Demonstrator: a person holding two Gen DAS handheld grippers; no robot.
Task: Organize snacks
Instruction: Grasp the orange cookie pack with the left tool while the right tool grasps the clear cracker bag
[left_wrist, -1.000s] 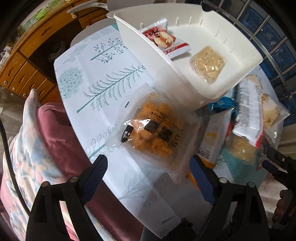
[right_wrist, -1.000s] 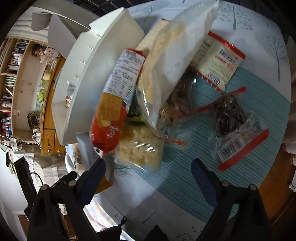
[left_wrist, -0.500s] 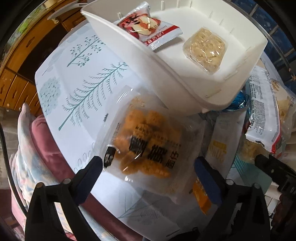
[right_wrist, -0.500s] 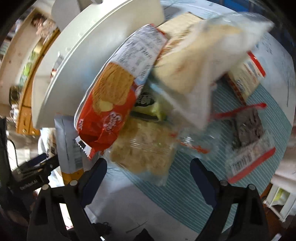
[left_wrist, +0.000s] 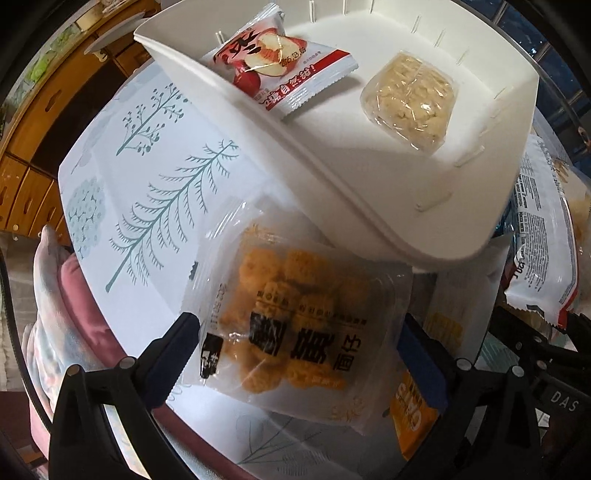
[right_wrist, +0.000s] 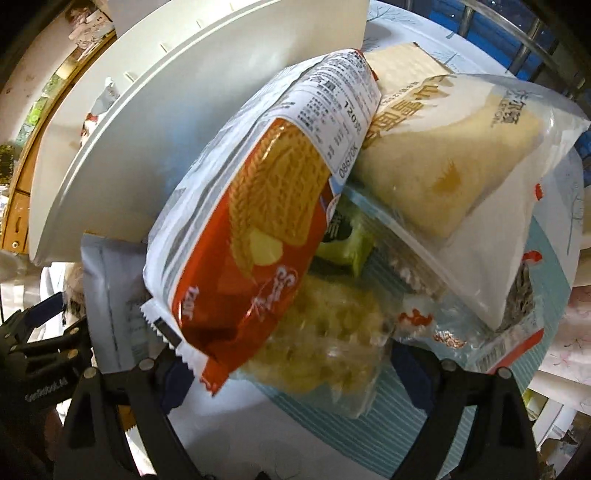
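Dropped lower and nearer since 1 second ago: left claw (left_wrist: 295, 354), now straddling the clear pack of orange fried snacks (left_wrist: 291, 328), which fills far more of the left wrist view than before. Jaws just opened to their widest, 1 on each side of that pack, pads not pressing it, nothing gripped. Pack flat on the tree-print surface (left_wrist: 155, 177), its top edge tucked just beside the wall of the white bin (left_wrist: 369, 206). Already inside the bin: 1 red apple-print packet (left_wrist: 280, 74) and 1 clear pack of pale crackers (left_wrist: 410, 99).

Right claw (right_wrist: 291, 369) also shifted across the pile: earlier over striped mat and loose dark packets, now right above the red biscuit roll (right_wrist: 258, 229) and a clear bag of pale puffs (right_wrist: 325, 343). Jaws spread wide, holding nothing; the puffs bag and the roll's lower end lie between them.

Likely meaning: 2 pickups being lined up, fried snacks first for the bin. Slippery film, so a slide under closing pads looks possible.
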